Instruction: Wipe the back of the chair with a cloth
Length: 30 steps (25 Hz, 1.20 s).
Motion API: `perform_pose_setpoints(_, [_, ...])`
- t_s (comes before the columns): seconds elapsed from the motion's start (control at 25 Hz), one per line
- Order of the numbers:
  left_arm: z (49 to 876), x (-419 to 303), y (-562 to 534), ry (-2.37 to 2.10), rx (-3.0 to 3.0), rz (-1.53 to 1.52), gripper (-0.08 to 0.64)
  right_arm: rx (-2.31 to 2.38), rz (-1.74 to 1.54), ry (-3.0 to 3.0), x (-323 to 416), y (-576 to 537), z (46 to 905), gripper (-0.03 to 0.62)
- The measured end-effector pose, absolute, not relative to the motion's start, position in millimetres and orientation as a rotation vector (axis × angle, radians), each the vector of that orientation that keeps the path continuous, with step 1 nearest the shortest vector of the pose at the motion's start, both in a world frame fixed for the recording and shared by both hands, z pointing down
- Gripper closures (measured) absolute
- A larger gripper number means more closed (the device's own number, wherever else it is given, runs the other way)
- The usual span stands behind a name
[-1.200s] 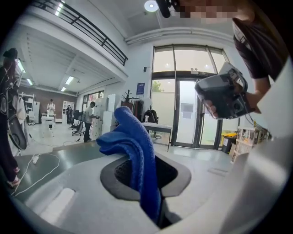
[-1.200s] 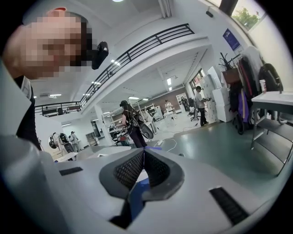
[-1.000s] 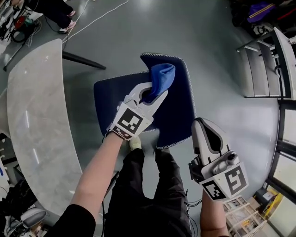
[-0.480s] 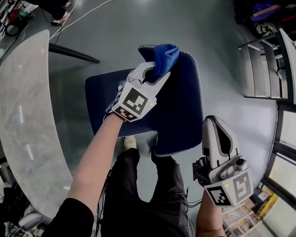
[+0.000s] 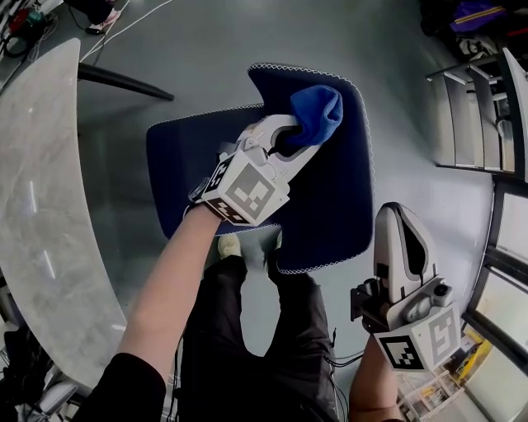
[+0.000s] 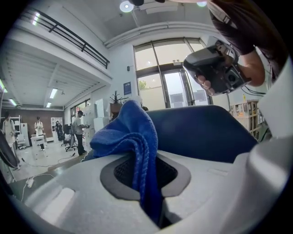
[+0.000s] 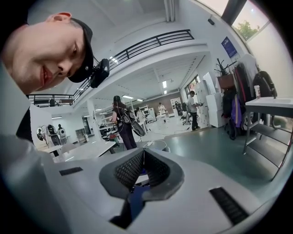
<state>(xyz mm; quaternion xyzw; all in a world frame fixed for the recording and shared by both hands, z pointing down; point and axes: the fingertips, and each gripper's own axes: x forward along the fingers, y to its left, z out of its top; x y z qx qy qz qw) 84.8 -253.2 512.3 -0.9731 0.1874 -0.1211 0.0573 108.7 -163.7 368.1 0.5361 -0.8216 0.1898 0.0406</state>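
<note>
A dark blue chair stands below me in the head view, with its seat to the left and its back to the right. My left gripper is shut on a bright blue cloth, and the cloth rests against the upper part of the chair back. In the left gripper view the cloth hangs down between the jaws, with the chair back just behind it. My right gripper is shut and holds nothing. It hovers off the right edge of the chair back. Its pads meet in the right gripper view.
A curved grey table runs along the left. Metal shelving stands at the right, and cables lie on the floor at top left. The person's legs are right in front of the chair. Several people stand far off in the hall.
My left gripper has carried the cloth to the right and slightly down across the upper chair back. The right gripper has drifted down and to the right, still shut.
</note>
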Motion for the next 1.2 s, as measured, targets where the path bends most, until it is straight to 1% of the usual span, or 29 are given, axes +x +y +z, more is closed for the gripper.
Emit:
perform_pose_setpoints(0.32, [505.2, 90.0, -209.6, 0.525, -2.962, -0.361, 0.506, 1.649, 0.565, -2.501, 102.1, -154.5, 360.6, 0.577])
perform_pose_setpoints(0.88, [513.5, 110.5, -105.9, 0.251, -3.004, -0.404, 0.505, 1.703, 0.579, -2.471, 112.9, -139.1, 359.8, 0.577])
perform_pose_setpoints(1.2, [513.3, 115.6, -78.1, 0.155, -3.002, -0.404, 0.505, 1.715, 0.59, -2.465, 113.0, -135.5, 360.9, 0.577])
